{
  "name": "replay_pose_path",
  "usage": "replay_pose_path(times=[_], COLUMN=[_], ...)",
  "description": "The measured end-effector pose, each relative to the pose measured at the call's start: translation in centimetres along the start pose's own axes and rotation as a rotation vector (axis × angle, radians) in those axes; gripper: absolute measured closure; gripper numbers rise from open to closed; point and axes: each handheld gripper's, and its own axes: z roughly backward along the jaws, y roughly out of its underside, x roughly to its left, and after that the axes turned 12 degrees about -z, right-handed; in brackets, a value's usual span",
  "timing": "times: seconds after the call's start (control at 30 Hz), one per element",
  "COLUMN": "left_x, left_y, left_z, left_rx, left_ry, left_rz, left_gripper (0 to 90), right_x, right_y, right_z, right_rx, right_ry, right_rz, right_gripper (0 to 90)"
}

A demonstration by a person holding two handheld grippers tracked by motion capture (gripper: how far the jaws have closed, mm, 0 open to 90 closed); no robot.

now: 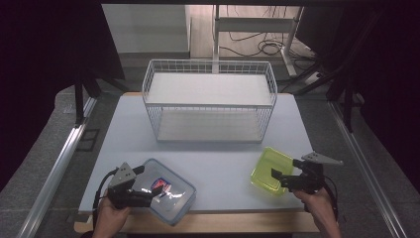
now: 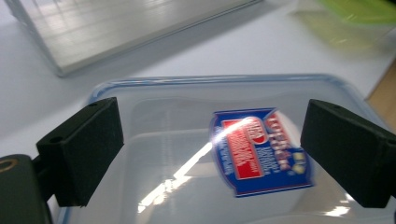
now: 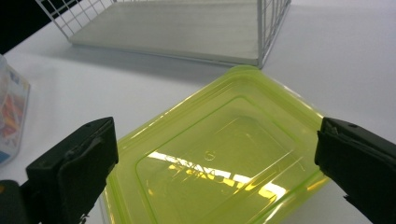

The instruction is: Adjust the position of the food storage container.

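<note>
A clear box with a blue rim and a red-and-blue label point(image 1: 168, 191) lies at the table's front left. My left gripper point(image 1: 148, 182) hangs over its near-left part, open. In the left gripper view the two jaws stand wide apart over the clear lid point(image 2: 177, 121), and the label point(image 2: 259, 151) shows between them. A yellow-green box point(image 1: 269, 169) lies at the front right. My right gripper point(image 1: 278, 178) is at its near-right edge, open. In the right gripper view the jaws stand apart on either side of the yellow-green lid point(image 3: 224, 149). Neither gripper holds anything.
A white wire basket point(image 1: 210, 101) with two shelves stands at the back middle of the pale table point(image 1: 218, 153); it shows far off as a wire basket point(image 3: 187, 28) in the right gripper view. The table's wooden front edge point(image 1: 223, 223) runs below both boxes.
</note>
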Motion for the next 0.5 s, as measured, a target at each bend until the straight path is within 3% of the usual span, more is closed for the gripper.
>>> replay_pose_path(times=[0.1,0.17,0.23,0.4,0.5], left_x=[-0.06,-0.1,-0.13,-0.02,0.03], left_y=[0.06,0.05,-0.05,-0.01,0.06], left_z=[-0.1,-0.02,0.16,0.34,0.31], left_rx=[0.021,0.011,-0.003,-0.023,-0.025], left_ry=[-0.002,0.005,0.004,0.004,0.007], left_rz=[-0.01,-0.002,0.008,0.027,0.035], left_gripper=[7.0,7.4,7.4,7.4,7.1], right_x=[0.09,0.2,0.37,0.49,0.62], right_y=[0.24,0.41,0.5,0.43,0.34], right_z=[-0.44,-0.73,-0.82,-0.79,-0.79], right_rx=[0.015,0.035,0.059,0.074,0.075], right_ry=[0.027,0.04,0.02,0.03,0.03], right_rz=[0.019,0.032,0.04,0.021,0.015], right_gripper=[0.0,0.0,0.0,0.8,7.9])
